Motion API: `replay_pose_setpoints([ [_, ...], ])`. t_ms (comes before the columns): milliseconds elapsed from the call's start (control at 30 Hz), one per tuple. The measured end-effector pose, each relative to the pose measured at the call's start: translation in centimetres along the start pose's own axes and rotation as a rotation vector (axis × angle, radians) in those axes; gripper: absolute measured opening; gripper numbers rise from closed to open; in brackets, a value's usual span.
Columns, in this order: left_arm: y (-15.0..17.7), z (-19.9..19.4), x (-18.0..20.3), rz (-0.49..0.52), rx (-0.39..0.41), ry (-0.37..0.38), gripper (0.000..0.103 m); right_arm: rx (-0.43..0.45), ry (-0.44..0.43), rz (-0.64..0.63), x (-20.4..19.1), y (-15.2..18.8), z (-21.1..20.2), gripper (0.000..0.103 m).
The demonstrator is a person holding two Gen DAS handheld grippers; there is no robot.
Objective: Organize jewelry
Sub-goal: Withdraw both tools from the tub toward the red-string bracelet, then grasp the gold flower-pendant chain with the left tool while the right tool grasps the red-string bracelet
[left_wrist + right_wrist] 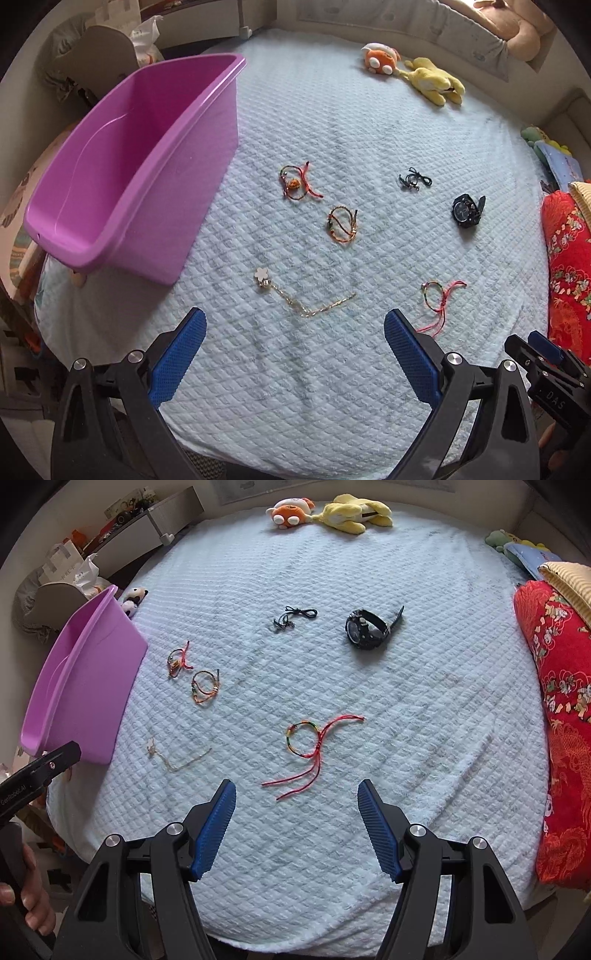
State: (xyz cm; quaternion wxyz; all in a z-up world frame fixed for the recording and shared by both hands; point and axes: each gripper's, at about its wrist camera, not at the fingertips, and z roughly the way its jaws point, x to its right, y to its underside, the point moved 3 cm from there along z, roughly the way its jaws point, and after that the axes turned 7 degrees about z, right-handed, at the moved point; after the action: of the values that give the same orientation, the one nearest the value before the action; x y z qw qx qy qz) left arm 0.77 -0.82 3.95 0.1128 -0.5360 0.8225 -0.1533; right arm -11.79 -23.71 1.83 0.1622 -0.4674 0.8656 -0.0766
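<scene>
Several jewelry pieces lie on a light blue quilted blanket (332, 369). A gold chain with a white flower (295, 297) lies just ahead of my open, empty left gripper (294, 325). A red string bracelet (308, 744) lies just ahead of my open, empty right gripper (296, 794); it also shows in the left wrist view (437, 297). Farther off lie a red beaded bracelet (297, 181), an orange cord bracelet (341, 224), a black cord piece (413, 180) and a black watch (466, 210). An empty purple bin (122, 170) stands at the left.
Plush toys, orange (380, 59) and yellow (436, 81), lie at the blanket's far edge. A red patterned cushion (557, 709) lies along the right side. Clutter and a shelf (147, 520) stand beyond the bed at the far left.
</scene>
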Motion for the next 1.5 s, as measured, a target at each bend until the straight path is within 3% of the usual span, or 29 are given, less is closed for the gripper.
replay_pose_setpoints([
  [267,2.8,6.6,-0.1,-0.005,-0.012,-0.029,0.095,0.041,0.010,-0.020,1.4,1.2,5.9,0.066],
  [567,3.7,13.2,-1.1,-0.029,0.008,-0.053,0.095,0.103,-0.003,-0.025,1.2,1.3,10.8,0.066],
  [900,2.2,15.8,-2.7,-0.085,0.046,-0.067,0.095,0.150,0.019,-0.022,1.2,0.6,12.6,0.066],
  [1500,2.2,17.9,-4.3,-0.063,0.072,-0.088,0.095,0.144,0.038,-0.061,-0.1,-0.2,15.4,0.066],
])
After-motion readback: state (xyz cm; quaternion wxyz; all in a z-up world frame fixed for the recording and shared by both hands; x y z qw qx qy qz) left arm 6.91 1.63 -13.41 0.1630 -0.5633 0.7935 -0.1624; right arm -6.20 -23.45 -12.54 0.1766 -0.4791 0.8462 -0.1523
